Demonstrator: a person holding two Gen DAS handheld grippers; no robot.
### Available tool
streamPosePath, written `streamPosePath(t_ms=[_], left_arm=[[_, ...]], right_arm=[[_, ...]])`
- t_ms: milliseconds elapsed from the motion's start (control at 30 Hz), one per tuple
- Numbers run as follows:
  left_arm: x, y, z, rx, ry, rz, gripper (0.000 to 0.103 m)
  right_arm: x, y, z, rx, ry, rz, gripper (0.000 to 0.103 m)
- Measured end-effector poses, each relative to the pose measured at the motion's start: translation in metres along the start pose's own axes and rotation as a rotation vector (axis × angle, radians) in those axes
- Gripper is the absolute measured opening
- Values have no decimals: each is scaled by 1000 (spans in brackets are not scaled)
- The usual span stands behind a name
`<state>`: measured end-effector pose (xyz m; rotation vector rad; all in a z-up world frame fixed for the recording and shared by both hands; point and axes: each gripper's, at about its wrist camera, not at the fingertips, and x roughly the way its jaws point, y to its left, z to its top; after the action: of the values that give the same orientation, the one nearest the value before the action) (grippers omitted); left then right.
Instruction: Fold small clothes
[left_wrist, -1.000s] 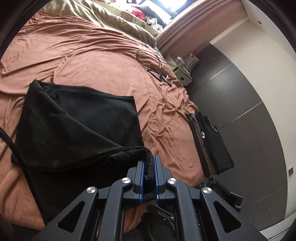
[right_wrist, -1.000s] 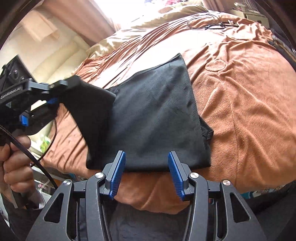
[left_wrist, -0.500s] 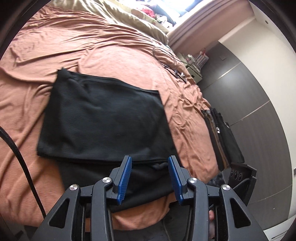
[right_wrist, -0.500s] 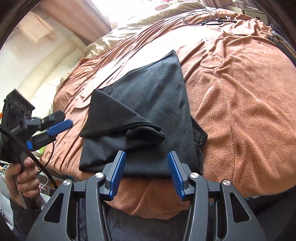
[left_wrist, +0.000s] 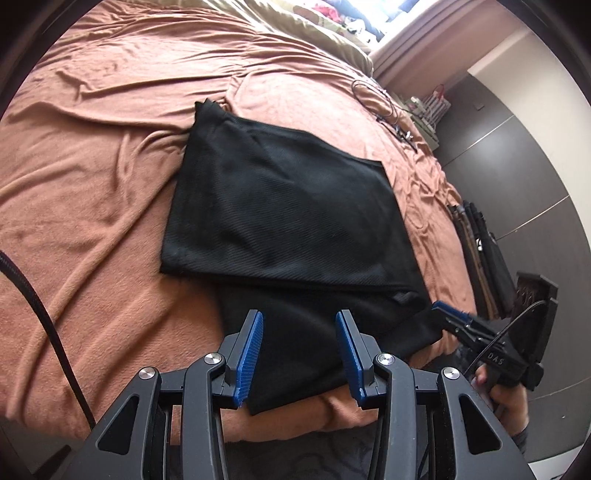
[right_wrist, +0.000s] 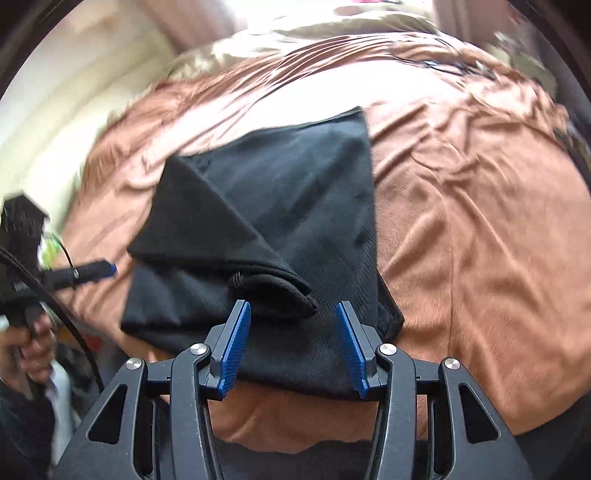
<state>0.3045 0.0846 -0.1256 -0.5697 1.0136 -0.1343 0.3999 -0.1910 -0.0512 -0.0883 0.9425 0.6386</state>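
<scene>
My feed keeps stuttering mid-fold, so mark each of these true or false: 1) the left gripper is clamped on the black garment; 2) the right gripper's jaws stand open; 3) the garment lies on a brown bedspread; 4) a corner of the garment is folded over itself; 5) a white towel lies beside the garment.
1) False: the left gripper has just been opening, and nothing is pinched between its jaws; the black garment lies loose.
2) True: the right gripper is open and empty.
3) True: it lies on the brown bedspread.
4) True: the folded corner lies on top.
5) False: no towel is visible.

Brown-sheeted bed (left_wrist: 110, 155), folded black garment (left_wrist: 288, 221), cable (left_wrist: 384, 107)
</scene>
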Motion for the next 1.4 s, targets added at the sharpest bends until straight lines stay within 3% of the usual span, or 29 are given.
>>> streamPosePath(t_ms=[133,267,400,500,767,900,1033,1200,1267,1400], left_arm=[[2,11,-7,-7,14,27,43],[9,19,-13,-22,37,44,42],[17,18,-17,-14,57,50,33],[18,18,-17,-20,29,56,29],[16,24,-16,-33,18,60,27],[23,20,-13,-25,20,68,26],[26,20,-15,-20,35,70,23],[25,22,-15,-28,39,79,22],[22,21,-15,-20,37,84,22],[18,17,-13,0,35,85,22]], right_arm=[[8,24,10,-151,45,-87,46],[19,43,22,-255,80,-120,46],[32,62,32,-369,111,-140,46],[47,74,32,-474,141,-163,46],[46,75,25,-597,167,-125,46],[50,67,31,-585,162,-111,44],[51,67,39,-551,133,-53,35],[52,53,48,-456,122,26,6],[43,40,53,-369,95,83,6],[27,22,52,-263,84,108,5]])
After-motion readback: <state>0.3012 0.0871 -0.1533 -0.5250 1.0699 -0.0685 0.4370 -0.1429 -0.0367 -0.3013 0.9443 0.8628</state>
